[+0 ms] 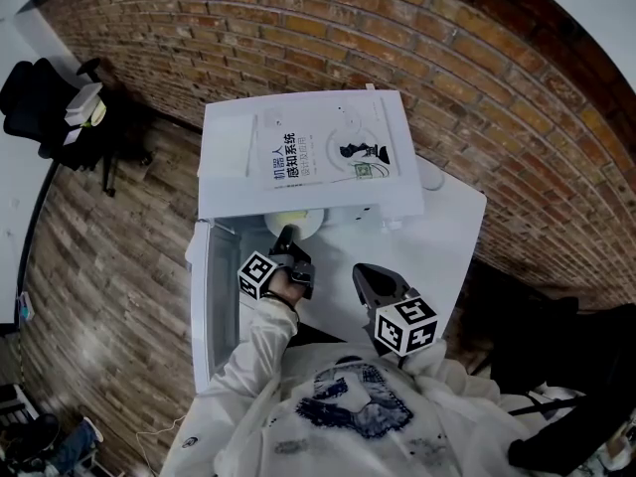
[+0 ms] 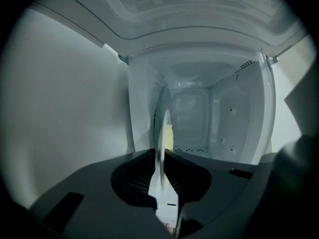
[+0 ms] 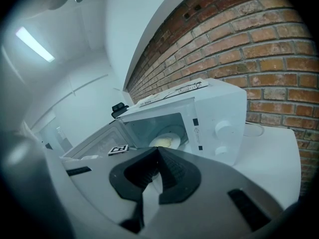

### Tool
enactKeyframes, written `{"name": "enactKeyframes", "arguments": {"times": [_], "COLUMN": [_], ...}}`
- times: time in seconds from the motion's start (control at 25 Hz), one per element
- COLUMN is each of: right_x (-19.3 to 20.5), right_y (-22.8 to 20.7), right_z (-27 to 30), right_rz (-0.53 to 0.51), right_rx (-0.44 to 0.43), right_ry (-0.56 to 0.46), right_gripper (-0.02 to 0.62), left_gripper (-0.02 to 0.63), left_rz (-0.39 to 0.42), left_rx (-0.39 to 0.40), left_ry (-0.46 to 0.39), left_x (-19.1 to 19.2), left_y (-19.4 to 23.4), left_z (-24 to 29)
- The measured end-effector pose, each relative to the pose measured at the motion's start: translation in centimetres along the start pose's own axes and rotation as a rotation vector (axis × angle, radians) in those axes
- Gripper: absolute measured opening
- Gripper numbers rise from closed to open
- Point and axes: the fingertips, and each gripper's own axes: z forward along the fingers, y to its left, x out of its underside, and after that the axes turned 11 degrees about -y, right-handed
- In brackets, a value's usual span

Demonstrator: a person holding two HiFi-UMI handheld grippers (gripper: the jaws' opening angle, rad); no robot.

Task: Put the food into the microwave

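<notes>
Plate of food held at the open microwave, left gripper clamped on its rim.

The left gripper [image 2: 160, 157] is closed narrowly on the near edge of a white plate [image 2: 162, 128]. In the left gripper view the plate shows edge-on, with a pale yellow food [image 2: 170, 136] on it. The plate sits at the mouth of the white microwave [image 1: 225, 167], partly inside the cavity. The microwave door [image 1: 212, 296] hangs open to the left. A printed booklet [image 1: 328, 152] lies on top of the microwave. The right gripper [image 1: 370, 278] hangs over the white worktop [image 1: 452, 237], near and to the right of the opening, apart from the plate. Its jaws meet at the tips with nothing between them. A brick wall [image 1: 447, 58] runs behind the worktop.
</notes>
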Motion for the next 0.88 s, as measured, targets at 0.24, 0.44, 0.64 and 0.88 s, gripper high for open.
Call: {"name": "enactKeyframes", "arguments": {"times": [0.24, 0.44, 0.64, 0.88], "right_x": [0.2, 0.1, 0.2, 0.3], "right_y": [0.0, 0.2, 0.1, 0.0], "right_z": [-0.2, -0.4, -0.5, -0.7], "right_rz": [0.006, 0.007, 0.028, 0.034], "right_rx": [-0.005, -0.013, -0.018, -0.021], "right_ry": [-0.001, -0.004, -0.009, -0.015], "right_gripper": [0.014, 0.014, 0.014, 0.014], "left_gripper": [0.123, 0.123, 0.121, 0.051], "left_rz": [0.001, -0.003, -0.027, -0.028], "left_rx": [0.022, 0.022, 0.032, 0.065], "left_ry": [0.014, 0.025, 0.037, 0.053], "left_x": [0.2, 0.6, 0.9, 1.4], "left_y": [-0.1, 0.3, 0.5, 0.4], "left_z": [-0.3, -1.6, -3.1, -3.7]}}
